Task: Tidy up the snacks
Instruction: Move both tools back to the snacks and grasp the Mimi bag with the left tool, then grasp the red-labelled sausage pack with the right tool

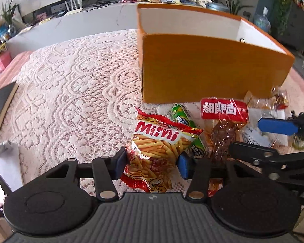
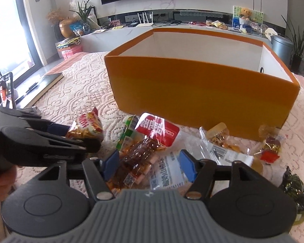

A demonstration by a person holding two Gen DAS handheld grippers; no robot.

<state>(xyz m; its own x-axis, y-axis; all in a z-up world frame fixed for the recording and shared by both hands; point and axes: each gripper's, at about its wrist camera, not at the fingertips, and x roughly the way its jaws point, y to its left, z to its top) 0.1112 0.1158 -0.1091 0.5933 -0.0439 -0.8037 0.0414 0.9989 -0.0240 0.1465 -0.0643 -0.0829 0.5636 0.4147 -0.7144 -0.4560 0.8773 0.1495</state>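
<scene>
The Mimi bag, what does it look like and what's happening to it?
The Mimi bag is a shiny, crinkly red packet with white letters, pictured yellow sticks and a smiling cartoon face. It stands tilted on the lace tablecloth, in front of the orange box. The blue pads of the left tool press its two sides, denting it. A green packet lies right behind it.

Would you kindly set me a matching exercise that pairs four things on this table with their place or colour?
1 chip bag
2 box
3 green packet
4 meat snack

a orange
b pinched in the jaws of the left gripper
c between the open jaws of the right gripper
d partly hidden behind the chip bag

Pairs: 1-b, 2-a, 3-d, 4-c
</scene>
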